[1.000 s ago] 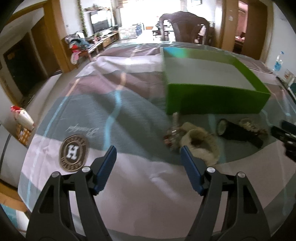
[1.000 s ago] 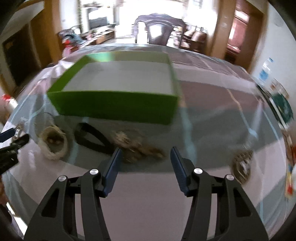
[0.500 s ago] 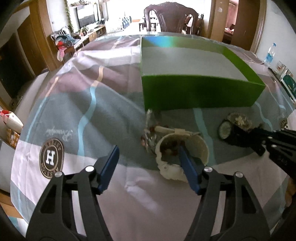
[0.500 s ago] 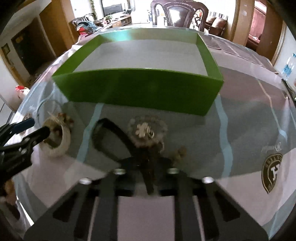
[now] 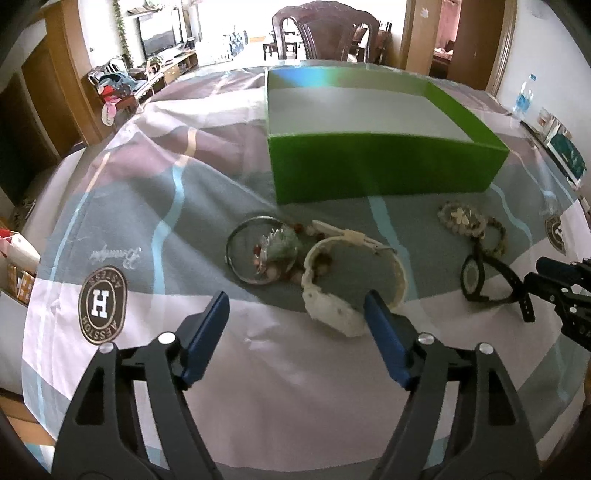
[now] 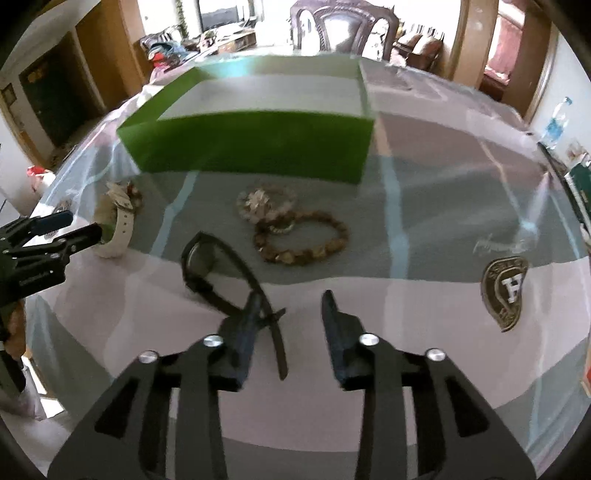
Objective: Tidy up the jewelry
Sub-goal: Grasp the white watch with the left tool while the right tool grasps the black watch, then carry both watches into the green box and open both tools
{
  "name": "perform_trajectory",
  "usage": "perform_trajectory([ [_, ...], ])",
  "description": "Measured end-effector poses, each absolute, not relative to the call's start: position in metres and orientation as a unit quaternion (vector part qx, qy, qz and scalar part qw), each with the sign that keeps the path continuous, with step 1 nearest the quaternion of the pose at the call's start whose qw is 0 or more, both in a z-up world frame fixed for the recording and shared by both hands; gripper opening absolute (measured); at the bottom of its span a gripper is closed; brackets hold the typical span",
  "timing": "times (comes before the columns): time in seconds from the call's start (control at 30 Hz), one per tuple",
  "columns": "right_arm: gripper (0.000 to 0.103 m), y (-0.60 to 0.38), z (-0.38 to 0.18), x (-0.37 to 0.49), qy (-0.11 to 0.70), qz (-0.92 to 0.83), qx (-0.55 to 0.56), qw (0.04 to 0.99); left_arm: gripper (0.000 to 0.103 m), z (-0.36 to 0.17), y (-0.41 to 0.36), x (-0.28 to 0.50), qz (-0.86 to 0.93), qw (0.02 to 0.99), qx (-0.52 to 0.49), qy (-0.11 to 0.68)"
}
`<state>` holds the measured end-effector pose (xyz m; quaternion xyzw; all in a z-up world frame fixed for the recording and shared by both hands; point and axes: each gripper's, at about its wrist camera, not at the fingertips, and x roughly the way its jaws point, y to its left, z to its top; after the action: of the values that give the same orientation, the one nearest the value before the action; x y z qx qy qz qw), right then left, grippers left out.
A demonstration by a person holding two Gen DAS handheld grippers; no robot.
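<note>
An open green box (image 5: 380,173) (image 6: 251,142) stands on the table behind the jewelry. A white watch (image 5: 332,310) (image 6: 114,236) lies just ahead of my open left gripper (image 5: 297,314), its case by the right finger. A silver bangle (image 5: 236,251) with a beaded ornament (image 5: 277,247) lies left of it. A black watch (image 5: 476,280) (image 6: 210,273) lies at my right gripper (image 6: 291,314), which is open, its strap between the fingers. A brown bead bracelet (image 6: 306,240) and a flower bracelet (image 6: 262,203) lie beyond.
The table wears a grey, white and mauve cloth with round H logos (image 5: 103,306) (image 6: 506,288). A water bottle (image 5: 522,96) and packets (image 5: 565,151) stand at the right edge. A dark wooden chair (image 5: 325,29) stands behind the table.
Both grippers have drawn back and risen. The right gripper was shut half a second ago and is now open, with the black watch strap between its fingers. The left stayed open.
</note>
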<state>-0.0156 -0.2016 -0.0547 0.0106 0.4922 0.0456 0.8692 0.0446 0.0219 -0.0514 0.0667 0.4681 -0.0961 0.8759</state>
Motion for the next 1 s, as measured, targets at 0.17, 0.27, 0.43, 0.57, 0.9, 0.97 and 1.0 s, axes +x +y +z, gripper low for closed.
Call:
perform_trajectory([
  [0.17,0.038,-0.185,-0.062,-0.001,0.495,0.057,-0.002,0.867,0.076,-0.051,0.02,0.053,-0.109,0.87,0.052,0.478],
  [0.27,0.037,-0.174,-0.074,0.007,0.508,0.056,-0.019,0.859,0.075,-0.053,0.016,0.056,-0.116,0.866,0.049,0.484],
  [0.43,0.025,-0.167,-0.084,0.01,0.512,0.063,-0.026,0.856,0.068,-0.056,0.01,0.06,-0.13,0.858,0.041,0.495],
  [0.57,0.008,-0.168,-0.083,0.006,0.511,0.067,-0.024,0.857,0.035,-0.066,0.002,0.067,-0.136,0.849,0.041,0.509],
  [0.9,0.002,-0.179,-0.062,-0.004,0.482,0.063,-0.005,0.874,0.018,-0.057,0.001,0.057,-0.15,0.854,0.046,0.496],
  [0.97,0.002,-0.18,-0.058,-0.005,0.476,0.063,-0.004,0.877,0.018,-0.053,0.001,0.055,-0.149,0.859,0.051,0.488],
  [1.0,0.002,-0.18,-0.055,-0.005,0.473,0.064,-0.003,0.879,0.018,-0.052,0.001,0.055,-0.149,0.859,0.051,0.487],
])
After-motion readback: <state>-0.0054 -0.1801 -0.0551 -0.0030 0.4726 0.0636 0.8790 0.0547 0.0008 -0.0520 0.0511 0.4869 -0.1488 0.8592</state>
